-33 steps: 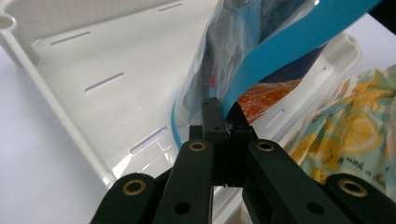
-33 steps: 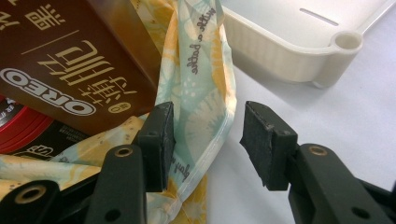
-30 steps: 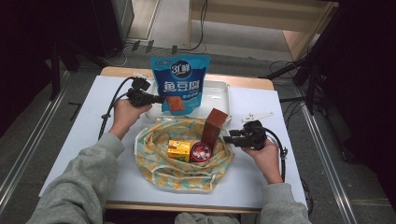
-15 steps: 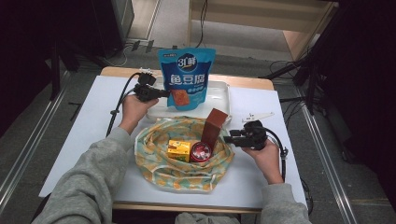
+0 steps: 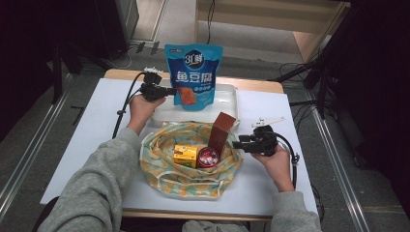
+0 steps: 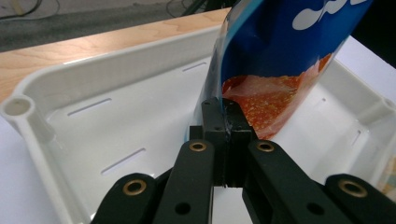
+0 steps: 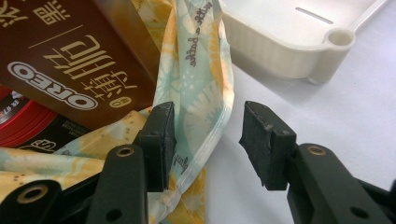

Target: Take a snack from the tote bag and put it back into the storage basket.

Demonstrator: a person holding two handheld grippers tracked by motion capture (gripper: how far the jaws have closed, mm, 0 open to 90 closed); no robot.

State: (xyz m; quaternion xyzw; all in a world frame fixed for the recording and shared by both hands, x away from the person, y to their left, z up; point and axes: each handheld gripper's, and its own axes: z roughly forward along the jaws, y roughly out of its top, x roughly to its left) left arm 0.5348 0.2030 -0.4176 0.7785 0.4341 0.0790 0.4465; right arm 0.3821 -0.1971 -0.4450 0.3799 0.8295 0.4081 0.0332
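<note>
A blue snack pouch (image 5: 193, 72) hangs upright over the white tray (image 5: 227, 96), and my left gripper (image 5: 170, 91) is shut on its lower left edge. In the left gripper view the jaws pinch the blue snack pouch (image 6: 289, 46) at its seam, above the white tray (image 6: 93, 79), with my left gripper (image 6: 224, 121) low in the frame. My right gripper (image 5: 236, 144) is at the right rim of the patterned cloth bag (image 5: 164, 171). In the right gripper view my right gripper (image 7: 208, 130) is open, with the rim of the cloth bag (image 7: 201, 93) between the jaws and touching one pad only.
Inside the cloth bag a brown Oreo box (image 5: 221, 131) leans upright beside a yellow box (image 5: 185, 155) and a red round tin (image 5: 208, 157). The brown box (image 7: 79, 60) lies close to the right jaws. The white table (image 5: 96, 145) ends at a wooden back edge.
My left gripper has carried the blue pouch a little to the right and farther over the tray. The right gripper has stayed at the bag's rim.
</note>
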